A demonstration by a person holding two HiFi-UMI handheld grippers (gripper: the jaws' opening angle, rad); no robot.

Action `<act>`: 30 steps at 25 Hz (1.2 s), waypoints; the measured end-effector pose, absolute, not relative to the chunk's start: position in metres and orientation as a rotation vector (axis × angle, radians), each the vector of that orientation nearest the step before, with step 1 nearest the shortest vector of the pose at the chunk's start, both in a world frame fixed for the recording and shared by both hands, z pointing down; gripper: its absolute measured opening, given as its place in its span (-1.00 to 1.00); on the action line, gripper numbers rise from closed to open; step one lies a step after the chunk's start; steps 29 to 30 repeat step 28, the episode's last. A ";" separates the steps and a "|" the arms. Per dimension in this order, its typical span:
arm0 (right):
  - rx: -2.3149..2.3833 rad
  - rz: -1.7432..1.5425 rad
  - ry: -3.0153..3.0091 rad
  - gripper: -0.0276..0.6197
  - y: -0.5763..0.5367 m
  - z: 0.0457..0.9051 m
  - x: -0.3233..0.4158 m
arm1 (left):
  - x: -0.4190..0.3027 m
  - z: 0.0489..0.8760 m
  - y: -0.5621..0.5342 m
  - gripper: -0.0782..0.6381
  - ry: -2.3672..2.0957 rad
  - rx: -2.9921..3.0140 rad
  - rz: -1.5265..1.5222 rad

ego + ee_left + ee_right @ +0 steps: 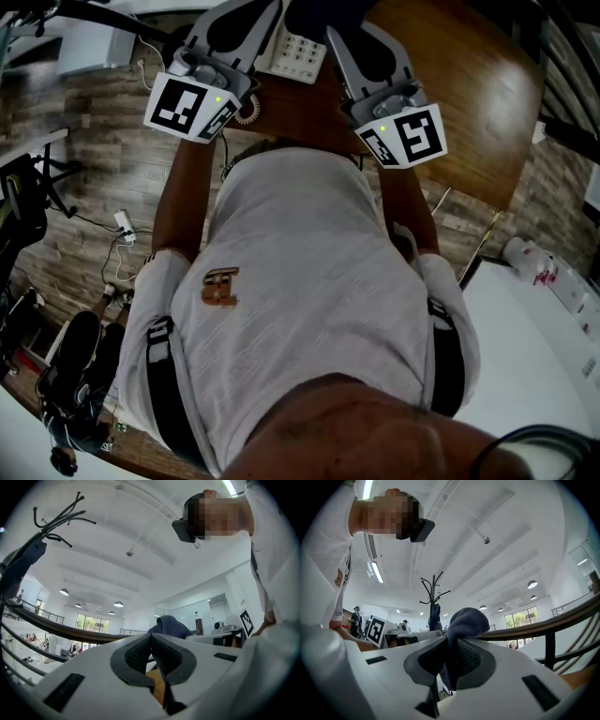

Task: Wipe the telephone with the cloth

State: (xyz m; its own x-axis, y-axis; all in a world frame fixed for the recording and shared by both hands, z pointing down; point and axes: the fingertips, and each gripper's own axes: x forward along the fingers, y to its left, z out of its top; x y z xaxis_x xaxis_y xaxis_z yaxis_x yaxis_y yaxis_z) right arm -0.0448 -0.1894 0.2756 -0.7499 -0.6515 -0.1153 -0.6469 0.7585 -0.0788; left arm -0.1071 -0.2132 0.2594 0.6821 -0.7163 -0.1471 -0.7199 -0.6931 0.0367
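The white telephone (293,54) lies on the brown table (469,103) at the top of the head view, partly hidden between the two raised grippers. In the right gripper view, my right gripper (451,641) is shut on a dark blue cloth (464,623), which bulges above the pads and hangs below them. My left gripper (151,637) has its pads pressed together with nothing between them. That same cloth (171,626) shows just beyond its tips. Both grippers tilt upward toward the ceiling. In the head view the left gripper (225,28) and right gripper (367,47) flank the phone.
My own torso in a white shirt fills the middle of the head view. A white desk (534,328) stands at the right, and a power strip (124,225) with cables lies on the wood floor at the left. A coat stand (433,590) and a curved railing (562,620) are behind.
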 end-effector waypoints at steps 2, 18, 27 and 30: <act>-1.045 -0.050 2.823 -0.73 -0.188 0.277 -0.043 | -0.105 0.261 -0.212 -0.73 1.225 -2.857 0.233; -1.043 -0.048 2.843 -0.73 -0.176 0.277 -0.063 | -0.128 0.257 -0.202 -0.73 1.241 -2.850 0.243; -1.064 -0.074 2.855 -0.73 -0.208 0.285 -0.090 | -0.157 0.268 -0.233 -0.73 1.247 -2.876 0.241; -1.066 -0.077 2.855 -0.73 -0.213 0.287 -0.090 | -0.157 0.269 -0.239 -0.73 1.248 -2.879 0.239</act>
